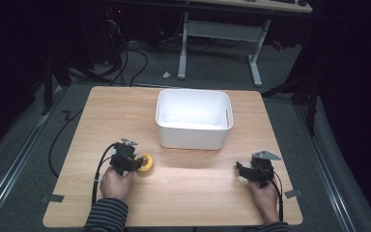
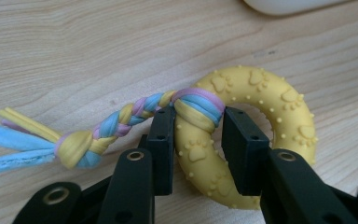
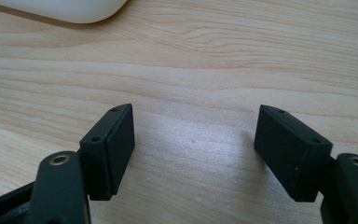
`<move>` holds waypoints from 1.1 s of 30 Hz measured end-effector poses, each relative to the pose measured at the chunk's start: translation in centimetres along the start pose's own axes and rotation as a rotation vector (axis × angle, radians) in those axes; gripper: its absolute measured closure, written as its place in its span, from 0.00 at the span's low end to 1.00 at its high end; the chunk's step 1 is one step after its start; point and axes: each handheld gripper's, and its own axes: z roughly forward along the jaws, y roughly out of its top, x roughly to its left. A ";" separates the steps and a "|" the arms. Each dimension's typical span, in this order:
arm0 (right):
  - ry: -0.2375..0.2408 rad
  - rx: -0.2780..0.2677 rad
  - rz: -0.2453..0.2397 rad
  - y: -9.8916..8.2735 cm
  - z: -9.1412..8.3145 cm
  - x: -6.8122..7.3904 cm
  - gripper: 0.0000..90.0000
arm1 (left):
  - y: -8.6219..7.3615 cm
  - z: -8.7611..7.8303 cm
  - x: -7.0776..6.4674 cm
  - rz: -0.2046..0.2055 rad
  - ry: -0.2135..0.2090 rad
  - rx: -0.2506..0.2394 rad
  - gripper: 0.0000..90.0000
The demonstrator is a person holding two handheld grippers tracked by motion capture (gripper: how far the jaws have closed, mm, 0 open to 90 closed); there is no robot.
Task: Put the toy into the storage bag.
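Observation:
A yellow rubber ring toy (image 2: 256, 100) with raised paw prints lies on the wooden table (image 1: 188, 193), and a braided rope (image 2: 116, 123) in blue, yellow and pink is knotted round it. My left gripper (image 2: 198, 149) is shut on the ring right at the knot, one pad on each side of the band. From above, the ring toy (image 1: 147, 163) pokes out to the right of my left gripper (image 1: 136, 163). My right gripper (image 3: 196, 149) stands open over bare wood, and sits near the table's front right (image 1: 241, 170).
A white plastic bin (image 1: 193, 140) stands at the table's middle back; its rim shows at the top of both gripper views. A desk frame and cables sit on the floor beyond the table.

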 end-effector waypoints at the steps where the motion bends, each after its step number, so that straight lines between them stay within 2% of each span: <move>1: 0.000 0.000 0.000 0.0 0.0 0.0 0.32 | 0.0 -0.1 0.1 -0.002 -0.003 0.000 0.73; 10: -0.001 -0.001 0.002 0.0 0.0 0.1 0.32 | 0.2 -2.0 -0.2 0.017 -0.029 -0.025 0.73; 15: 0.000 -0.002 0.000 0.0 0.0 0.0 0.32 | 0.7 -3.2 0.0 0.002 -0.048 -0.057 0.73; 19: 0.002 -0.001 -0.002 0.0 0.0 0.1 0.31 | 1.0 -4.9 -0.6 0.018 -0.062 -0.077 0.73; 21: 0.002 -0.001 -0.002 0.0 0.0 0.1 0.31 | 1.0 -5.3 -0.6 0.011 -0.063 -0.087 0.73; 22: 0.003 -0.001 -0.001 0.0 0.0 0.1 0.31 | 1.0 -6.2 -0.6 -0.005 -0.073 -0.109 0.73; 24: 0.005 0.001 -0.003 0.0 0.0 0.1 0.31 | 0.9 -6.9 -0.5 -0.019 -0.077 -0.123 0.73; 26: 0.008 0.002 -0.005 0.0 0.0 0.1 0.31 | 1.0 -7.5 -0.5 -0.015 -0.077 -0.128 0.73; 33: 0.008 0.002 -0.005 0.0 0.0 0.1 0.31 | 2.1 -8.7 -0.5 -0.020 -0.117 -0.161 0.73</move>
